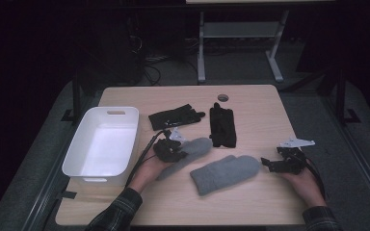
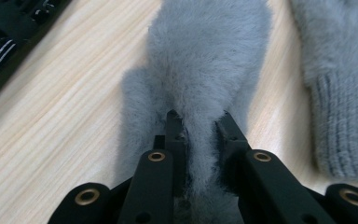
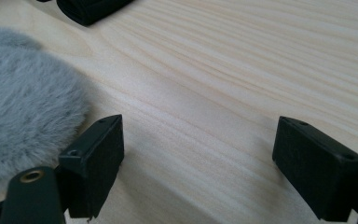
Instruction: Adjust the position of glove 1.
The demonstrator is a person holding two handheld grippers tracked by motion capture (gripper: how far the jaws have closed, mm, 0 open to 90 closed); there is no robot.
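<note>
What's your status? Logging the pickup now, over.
Left gripper pinched on the fuzzy grey mitten. Right gripper open over bare wooden table, empty. White plastic bin close on the left, path clear.

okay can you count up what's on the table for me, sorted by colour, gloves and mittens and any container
Grey mittens: 2, one pinched in the left tool, the other lying free beside it
Black gloves: 2, one near the bin, one to its right
White bin: 1
Total: 5
</note>
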